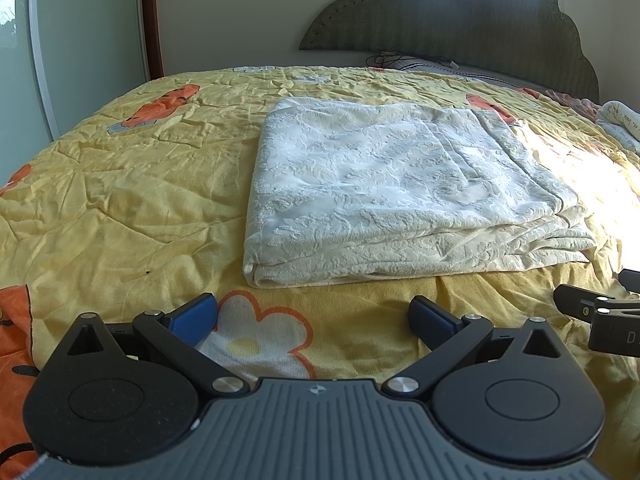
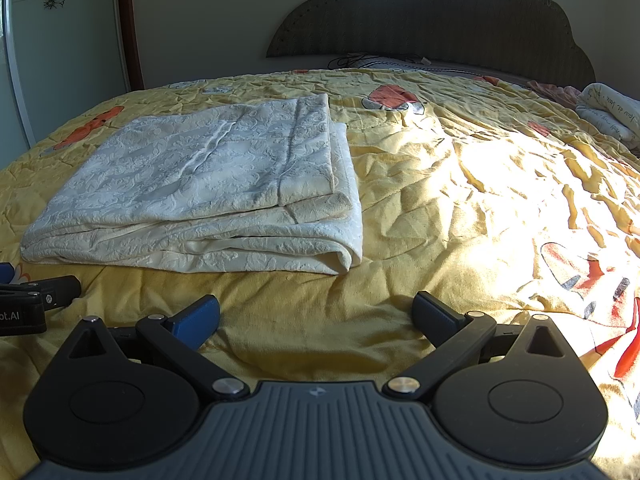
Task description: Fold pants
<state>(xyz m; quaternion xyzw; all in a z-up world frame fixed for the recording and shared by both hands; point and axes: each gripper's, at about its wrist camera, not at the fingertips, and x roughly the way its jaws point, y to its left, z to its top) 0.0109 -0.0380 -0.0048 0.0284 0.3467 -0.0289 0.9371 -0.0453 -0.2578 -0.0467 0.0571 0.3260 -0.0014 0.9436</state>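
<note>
Cream-white textured pants lie folded into a flat rectangular stack on the yellow bedspread. In the right wrist view the stack lies to the left, with its folded corner nearest. My left gripper is open and empty, low over the bedspread just in front of the stack's near edge. My right gripper is open and empty, in front of the stack's right corner. Each gripper shows at the edge of the other's view, the right one and the left one.
The yellow bedspread has orange cartoon prints and lies wrinkled, with bright sun on its right side. A dark padded headboard stands at the back. A rolled white cloth lies at the far right. A wardrobe door stands at the left.
</note>
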